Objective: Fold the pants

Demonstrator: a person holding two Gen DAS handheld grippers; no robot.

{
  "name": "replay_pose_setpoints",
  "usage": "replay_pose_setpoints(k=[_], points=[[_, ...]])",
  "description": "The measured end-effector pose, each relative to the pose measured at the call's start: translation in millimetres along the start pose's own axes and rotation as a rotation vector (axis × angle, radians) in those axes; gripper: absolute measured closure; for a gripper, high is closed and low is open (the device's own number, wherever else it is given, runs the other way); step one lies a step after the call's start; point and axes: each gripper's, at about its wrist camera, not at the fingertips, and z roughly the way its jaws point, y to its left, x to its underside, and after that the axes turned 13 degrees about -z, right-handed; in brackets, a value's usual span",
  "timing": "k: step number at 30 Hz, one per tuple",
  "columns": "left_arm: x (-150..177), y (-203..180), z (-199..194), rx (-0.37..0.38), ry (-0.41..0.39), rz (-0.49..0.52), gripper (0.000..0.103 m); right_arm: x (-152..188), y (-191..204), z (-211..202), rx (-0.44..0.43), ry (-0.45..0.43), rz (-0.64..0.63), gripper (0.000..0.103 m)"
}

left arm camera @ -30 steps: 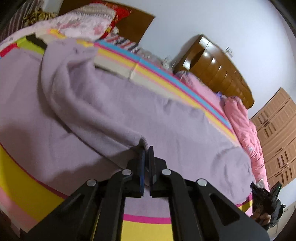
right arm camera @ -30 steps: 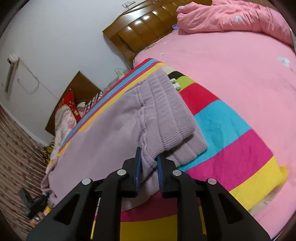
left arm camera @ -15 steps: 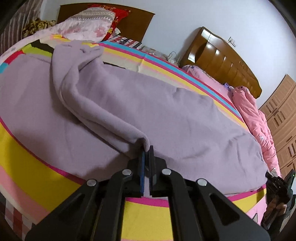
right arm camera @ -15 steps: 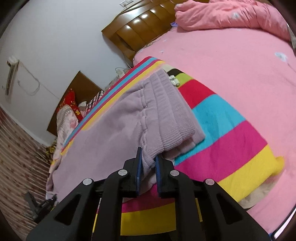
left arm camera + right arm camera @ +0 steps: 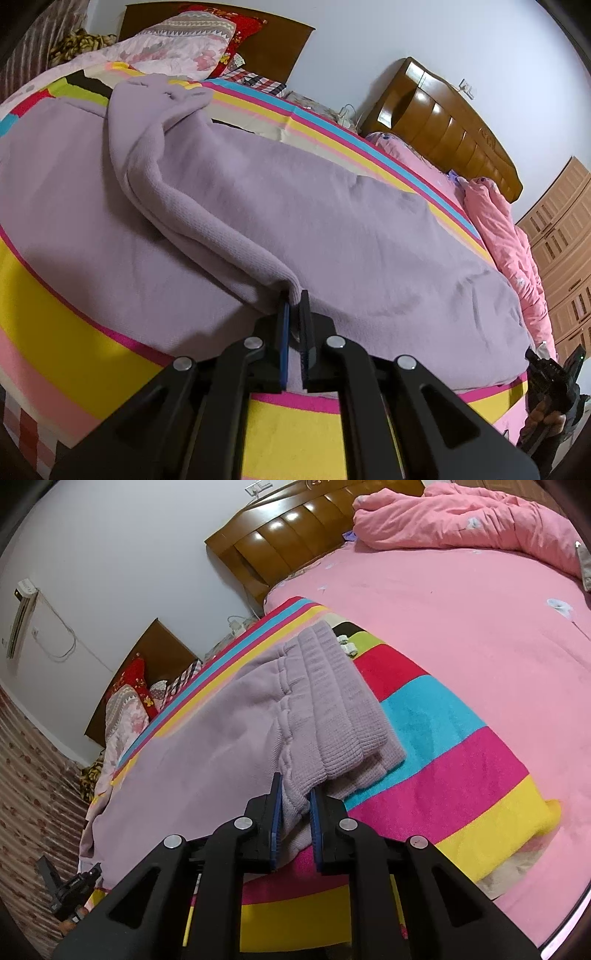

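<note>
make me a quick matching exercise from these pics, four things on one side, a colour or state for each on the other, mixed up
Things:
1. pants
2. left gripper
3. right gripper
4. quilt

Colour or state:
A. pink, bunched near the headboard
B. shut on the ribbed waistband
C. lilac, spread on the striped blanket
D. shut on a thin fold of a pant leg

Pairs: 1-C, 2-D, 3-B, 4-A

Left gripper (image 5: 294,300) and right gripper (image 5: 295,794), both angled downward, fingers (image 5: 275,812) pinched nearly together.
</note>
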Motion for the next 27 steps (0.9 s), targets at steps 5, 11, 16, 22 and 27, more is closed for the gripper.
replay_pose_setpoints(k=[5,11,16,22,27], points=[[3.4,-9.4,-21.0,0.007,-0.070,0.040,0.100,-0.4,4.4,-4.8,0.036,0.000,0.016,0.091],[10.9,1.2,-13.2,0.003,-0.027,0.032,0.100,-2.5,11.7,-1.4,0.075,0.040,-0.033,0.089],[9.2,21.8,-17.2,0.103,0.007,-0.043,0.091,8.7,25.2,-35.4,0.196,0.010,-0.009,0.026],[-14.4,60.5,-36.5,0.197,-0.024,-0.226,0.052,24.5,154.2,-24.7,0.089,-0.012,-0.400,0.040],[-56.6,62.3,-31.1,0.123,-0.049,-0.218,0.033,72.1,319.2,39.6,-0.247,0.054,-0.821,0.054]])
